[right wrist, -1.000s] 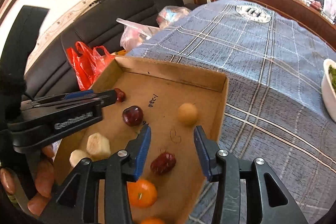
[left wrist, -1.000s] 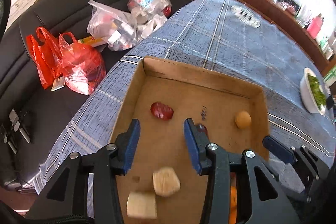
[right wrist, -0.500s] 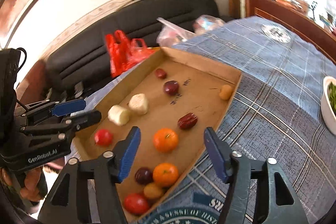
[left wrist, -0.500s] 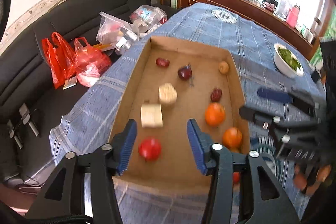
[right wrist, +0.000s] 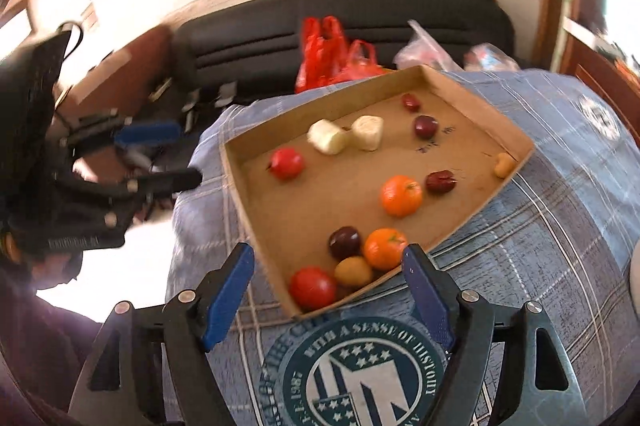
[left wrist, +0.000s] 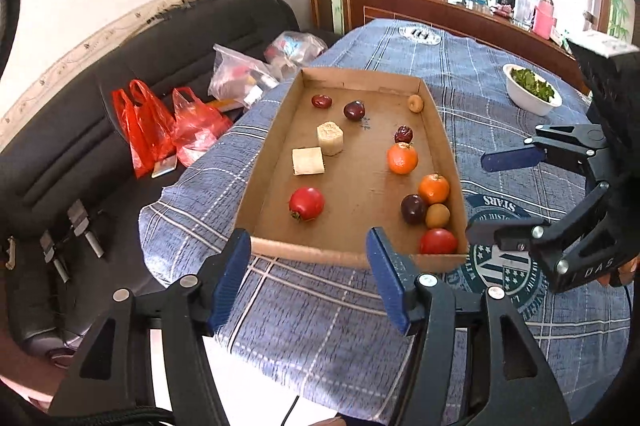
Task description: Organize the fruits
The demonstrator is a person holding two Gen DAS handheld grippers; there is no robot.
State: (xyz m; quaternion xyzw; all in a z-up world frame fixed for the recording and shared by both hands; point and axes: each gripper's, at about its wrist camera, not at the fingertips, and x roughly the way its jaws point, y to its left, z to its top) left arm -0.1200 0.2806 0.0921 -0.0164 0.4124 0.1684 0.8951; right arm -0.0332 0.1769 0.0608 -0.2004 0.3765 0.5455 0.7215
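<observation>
Both grippers have pulled back off the cardboard tray [left wrist: 256, 162] since a second ago; then their tips hung over the fruit, now they sit off its near edge. Jaws on both have just been opening, nothing between them.

All fruit is inside the tray. Near right corner cluster: red tomato [left wrist: 438, 241], kiwi [left wrist: 437, 215], dark plum [left wrist: 413, 208], mandarin [left wrist: 434, 188], packed close or touching. A second mandarin [left wrist: 402, 158] and a red date [left wrist: 403, 134] sit further up the right side. A lone tomato [left wrist: 306, 203] is near-left, with two pale banana chunks [left wrist: 307, 160] beyond it. Another date [left wrist: 321, 101], another plum [left wrist: 354, 110] and a small tan fruit [left wrist: 415, 103] lie toward the far wall.

Left gripper [left wrist: 308, 280] spread wide, empty, just short of the tray's near wall. Right gripper [right wrist: 328, 284] also wide, empty, straddling the near right corner.

The tray rests on a blue plaid tablecloth [left wrist: 480, 98], close to its left edge; sofa [left wrist: 120, 74] with red bags [left wrist: 160, 126] below.

Risks, as I judge them: reaching into the tight cluster could knock neighbours rolling; round fruit may slip from the pads; bumping the light tray could push it toward the cloth's edge.
</observation>
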